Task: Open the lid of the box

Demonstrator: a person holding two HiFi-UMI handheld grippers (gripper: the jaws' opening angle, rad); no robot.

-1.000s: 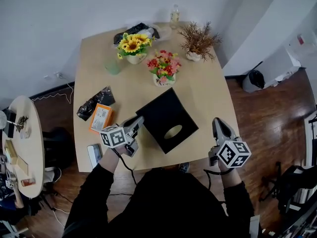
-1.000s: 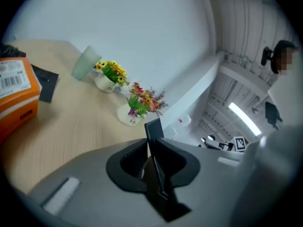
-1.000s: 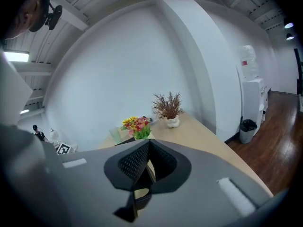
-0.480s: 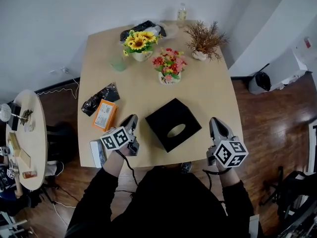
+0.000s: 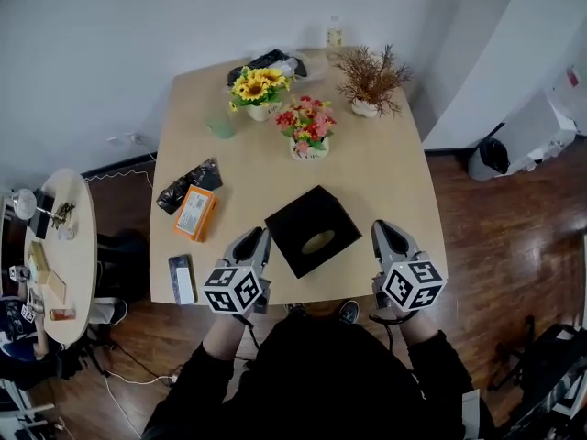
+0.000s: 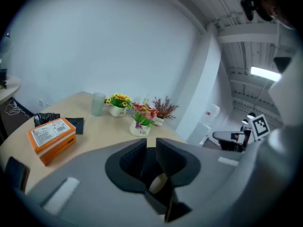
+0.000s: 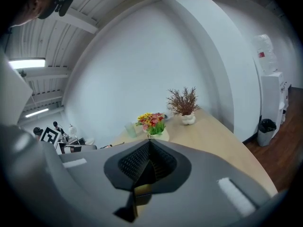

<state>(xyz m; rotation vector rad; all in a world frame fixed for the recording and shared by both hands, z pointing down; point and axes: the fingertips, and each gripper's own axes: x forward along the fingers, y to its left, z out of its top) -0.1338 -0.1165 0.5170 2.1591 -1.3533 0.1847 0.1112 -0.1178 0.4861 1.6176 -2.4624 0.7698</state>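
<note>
Approaching step, I judge: box [image 5: 298, 218] looks closed, lid not yet lifted, nothing gripped.

Box is black, turned corner-on to me, oval hole [image 5: 318, 242] in its top. It sits flat on the bench [image 5: 385, 181] near the front edge, between my two tongs.

Left tongs [image 5: 261, 241]: tips just beside the box's near-left edge. I can't tell from the head view if they touch it. In the left gripper view the jaws stand all but closed, only a thin slit between the pads. Nothing is pinched there; the box top and its pale hole show beyond the slit.

Right tongs [image 5: 380, 231]: jaws fully together, empty. Tips point forward, near the box's right corner but apart from it.

Next move, my guess: open one pair, most likely the left since it's nearest, and get a pad under or over a lid edge. The other pair would have to steady the base so the box doesn't slide on the bench. I can't see the lid seam in any view, so which edge lifts is unclear.

Risk: a closed tip just shoves the light box toward the flower pots [image 5: 307, 145] instead of catching the lid.
</note>
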